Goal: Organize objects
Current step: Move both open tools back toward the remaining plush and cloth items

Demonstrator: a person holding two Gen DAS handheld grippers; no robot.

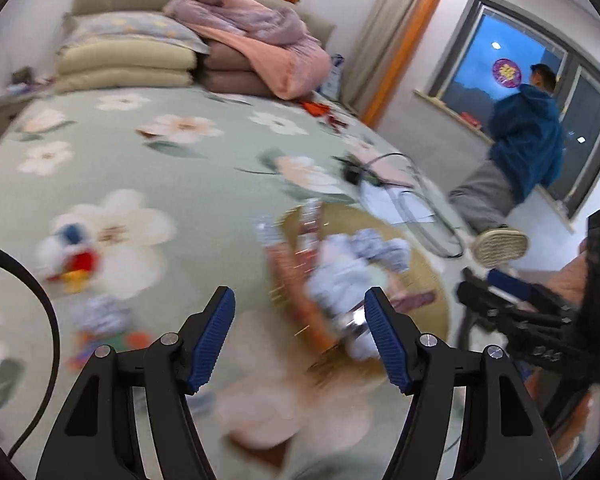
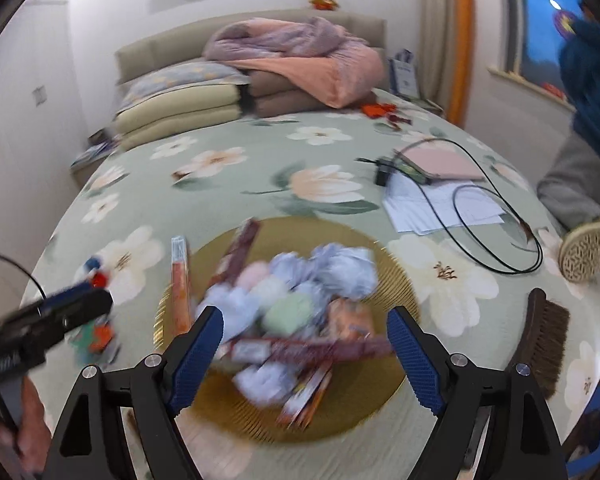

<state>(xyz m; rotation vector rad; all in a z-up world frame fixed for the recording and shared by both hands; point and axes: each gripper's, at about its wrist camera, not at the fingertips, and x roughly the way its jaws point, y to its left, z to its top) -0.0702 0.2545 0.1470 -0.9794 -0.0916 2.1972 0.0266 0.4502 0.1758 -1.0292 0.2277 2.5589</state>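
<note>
While both tongs, left gripper (image 1: 300,336) and right gripper (image 2: 306,350), hang released, the soft, light plush duck (image 1: 70,254) at ten o'clock of the gold tray (image 2: 384,376) wants pinching by its body.

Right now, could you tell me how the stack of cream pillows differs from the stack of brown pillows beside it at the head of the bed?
The cream pillows are pale yellowish; the brown pillows are dull brown. The cream stack carries a flat floral pillow on top, while the brown stack is half buried under a crumpled pink and lilac quilt. The cream stack sits nearer the bed's left edge in the right wrist view. Both lie flat against the headboard.
</note>
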